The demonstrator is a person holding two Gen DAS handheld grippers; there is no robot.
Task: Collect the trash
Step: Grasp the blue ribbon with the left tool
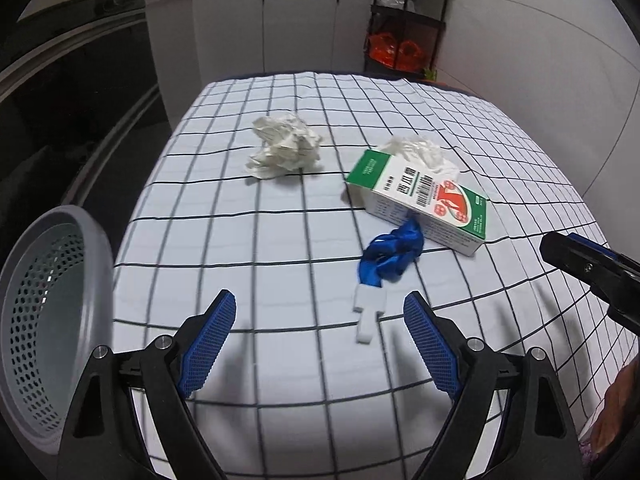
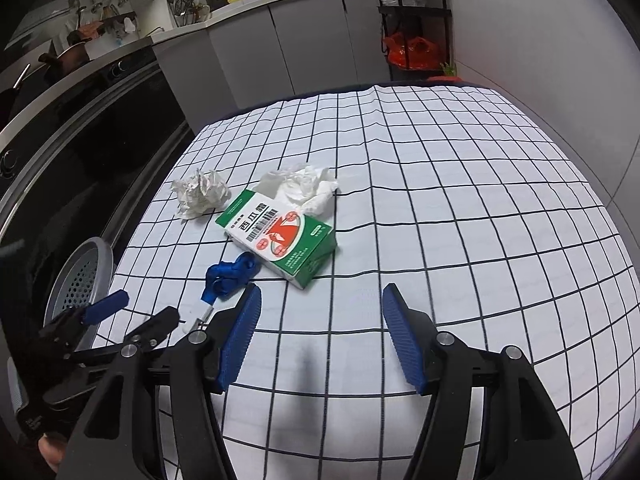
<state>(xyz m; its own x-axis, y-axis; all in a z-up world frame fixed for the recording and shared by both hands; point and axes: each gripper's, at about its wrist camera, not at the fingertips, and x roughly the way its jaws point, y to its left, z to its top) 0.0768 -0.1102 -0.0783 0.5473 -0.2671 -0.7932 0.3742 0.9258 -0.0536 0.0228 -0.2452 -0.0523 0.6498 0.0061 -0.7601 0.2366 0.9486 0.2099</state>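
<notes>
1. The trash lies in 1 loose cluster on the checked worktop [image 1: 280,240]. The landmark is the green and white carton [image 1: 420,196], lying flat on its side.
2. Touching the carton's near edge is a bunched blue ribbon [image 1: 394,254] with a small white tag [image 1: 368,312] trailing from it toward the cameras. Behind the carton, touching its far end, is a white tissue wad [image 2: 304,186]. Well to the carton's left sits a crumpled paper ball [image 1: 284,146], apart from everything else.
3. The key relation: the ribbon and tag lie just ahead of the left gripper [image 1: 320,336], slightly toward its right finger, with the tag's long axis running roughly along the gripper's pointing line. The left hand looks nearer to it, so I judge that piece the likely next pick.
4. The left fingers are spread wide and hold nothing. The right gripper [image 2: 320,334] is also released and empty; the carton lies ahead of it and a little left, its long axis running diagonally across the gap between the fingers.
5. A grey perforated basket [image 1: 52,320] stands off the worktop's edge, far left of the carton, nearest the left hand.
6. The carton bears large Chinese characters, a barcode and a red graphic; the smaller print is unreadable.
</notes>
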